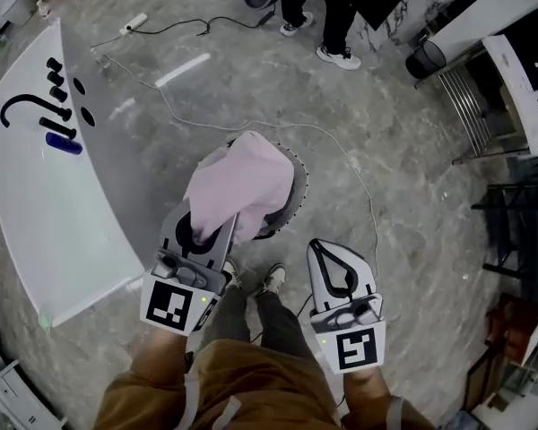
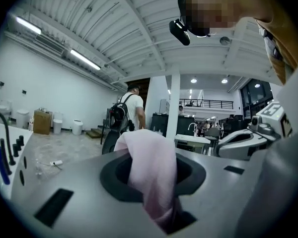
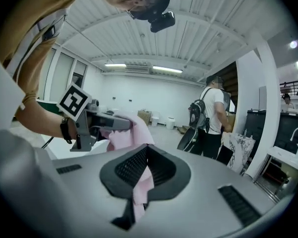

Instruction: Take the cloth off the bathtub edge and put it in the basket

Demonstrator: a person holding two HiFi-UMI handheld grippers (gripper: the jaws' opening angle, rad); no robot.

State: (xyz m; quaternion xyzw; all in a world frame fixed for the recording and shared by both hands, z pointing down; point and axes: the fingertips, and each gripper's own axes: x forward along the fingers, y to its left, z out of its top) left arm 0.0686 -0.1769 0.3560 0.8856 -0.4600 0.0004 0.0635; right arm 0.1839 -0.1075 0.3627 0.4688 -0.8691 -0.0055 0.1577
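Note:
A pink cloth (image 1: 242,186) hangs bunched from my left gripper (image 1: 222,227), which is shut on it. In the left gripper view the cloth (image 2: 149,167) runs down into the slot between the jaws. It hangs right over a dark round basket (image 1: 293,206) on the floor and hides most of it. The white bathtub (image 1: 63,222) lies to the left. My right gripper (image 1: 325,251) is lower right of the basket, shut, and holds nothing. In the right gripper view the cloth (image 3: 124,130) shows beyond its shut jaws, held by the left gripper.
Black tap fittings (image 1: 36,106) and a blue object (image 1: 63,143) sit on the tub edge. A white cable (image 1: 341,146) loops over the marble floor around the basket. A person's legs (image 1: 336,16) stand at the top. A metal rack (image 1: 471,106) stands at the right.

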